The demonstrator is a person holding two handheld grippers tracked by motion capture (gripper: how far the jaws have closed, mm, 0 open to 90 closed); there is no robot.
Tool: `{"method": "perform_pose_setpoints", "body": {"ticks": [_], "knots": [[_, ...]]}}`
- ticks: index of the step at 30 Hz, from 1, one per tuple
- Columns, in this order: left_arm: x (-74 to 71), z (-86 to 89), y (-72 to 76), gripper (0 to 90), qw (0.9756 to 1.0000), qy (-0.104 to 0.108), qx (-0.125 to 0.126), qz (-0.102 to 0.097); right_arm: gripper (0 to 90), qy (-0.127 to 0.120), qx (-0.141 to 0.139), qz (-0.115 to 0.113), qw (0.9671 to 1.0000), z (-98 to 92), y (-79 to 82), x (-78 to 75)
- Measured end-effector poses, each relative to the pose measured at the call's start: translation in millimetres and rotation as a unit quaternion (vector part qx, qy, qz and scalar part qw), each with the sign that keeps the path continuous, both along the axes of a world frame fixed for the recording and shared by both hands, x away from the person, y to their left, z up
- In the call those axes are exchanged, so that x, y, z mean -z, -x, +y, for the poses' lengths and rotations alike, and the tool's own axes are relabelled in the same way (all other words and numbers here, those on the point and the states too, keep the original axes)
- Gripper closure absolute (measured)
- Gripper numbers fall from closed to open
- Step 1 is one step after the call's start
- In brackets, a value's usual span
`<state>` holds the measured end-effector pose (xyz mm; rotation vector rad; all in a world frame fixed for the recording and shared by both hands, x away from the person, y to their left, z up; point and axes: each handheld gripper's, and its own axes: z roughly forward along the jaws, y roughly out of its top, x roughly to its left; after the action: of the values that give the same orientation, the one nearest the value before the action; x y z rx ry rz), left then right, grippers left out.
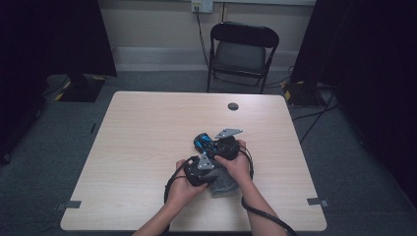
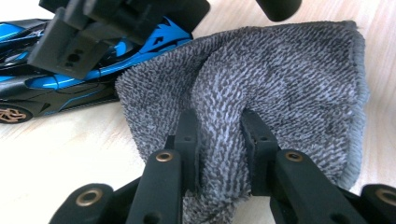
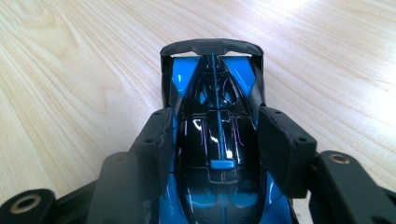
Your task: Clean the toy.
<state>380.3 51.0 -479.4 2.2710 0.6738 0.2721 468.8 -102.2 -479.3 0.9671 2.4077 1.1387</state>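
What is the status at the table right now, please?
Left gripper shut on grey cloth. Right gripper clamped on blue toy car, on the table. Cloth beside car, nothing in the way.

My left tongs (image 2: 219, 140) are black with brass-coloured rivets, and the cloth (image 2: 280, 88) is grey, flecked light and dark in a looped weave. The toy car (image 3: 217, 154) between my right tongs (image 3: 219, 149), also black, is glossy black with bright blue panels and a thin blue stripe along its roof; its wheel rim shows bronze. The counter (image 1: 147, 128) is pale wood grain.
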Motion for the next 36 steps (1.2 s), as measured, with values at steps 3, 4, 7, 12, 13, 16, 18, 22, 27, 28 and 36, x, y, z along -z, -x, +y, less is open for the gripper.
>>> {"method": "perform_pose_setpoints", "body": {"ticks": [3, 4, 7, 12, 13, 16, 18, 22, 27, 28, 36], "knots": [[-0.4, -0.8, -1.0, 71.6, 1.0000, 0.000, -0.004, 0.001, 46.2, -0.001, 0.000, -0.001, 1.0000, -0.1, 0.2, 0.4], [-0.5, -1.0, -1.4, 71.7, 1.0000, -0.001, -0.004, 0.001, 46.3, -0.001, 0.000, -0.002, 1.0000, -0.1, 0.3, 0.4], [-0.7, -1.0, -3.0, 71.7, 1.0000, 0.000, -0.007, 0.002, 46.3, -0.002, 0.000, -0.002, 1.0000, -0.2, 0.5, 0.6], [-1.5, 0.5, -6.1, 71.7, 0.9999, 0.002, -0.014, 0.005, 46.3, -0.002, 0.002, -0.002, 1.0000, 0.0, 0.9, 0.7], [-1.5, 1.1, -6.8, 71.7, 0.9999, 0.001, -0.013, 0.004, 46.2, -0.002, 0.002, -0.003, 1.0000, 0.0, 1.0, 0.8], [-0.9, 2.0, -7.3, 71.6, 0.9999, 0.002, -0.014, 0.001, 46.2, -0.004, 0.003, -0.005, 1.0000, -0.2, 1.6, 1.4], [-1.2, 2.7, -7.5, 71.6, 0.9999, 0.001, -0.016, 0.000, 46.2, -0.006, 0.004, -0.006, 1.0000, -0.6, 1.9, 1.8], [-1.2, 4.9, -7.8, 71.7, 0.9999, 0.000, -0.017, -0.001, 46.3, -0.006, 0.003, -0.007, 0.9999, -0.8, 2.0, 2.0], [-1.7, 7.9, -7.8, 71.7, 0.9998, -0.004, -0.021, -0.004, 46.3, -0.007, 0.004, -0.008, 0.9999, -0.9, 2.5, 2.3], [-1.7, 8.7, -7.7, 71.7, 0.9998, -0.005, -0.021, -0.004, 46.3, -0.008, 0.004, -0.008, 0.9999, -1.0, 2.6, 2.3], [-2.8, 20.3, -11.0, 71.7, 0.9991, -0.013, -0.040, -0.010, 46.2, -0.007, 0.002, -0.007, 0.9999, -1.5, 2.6, 2.1]]}}
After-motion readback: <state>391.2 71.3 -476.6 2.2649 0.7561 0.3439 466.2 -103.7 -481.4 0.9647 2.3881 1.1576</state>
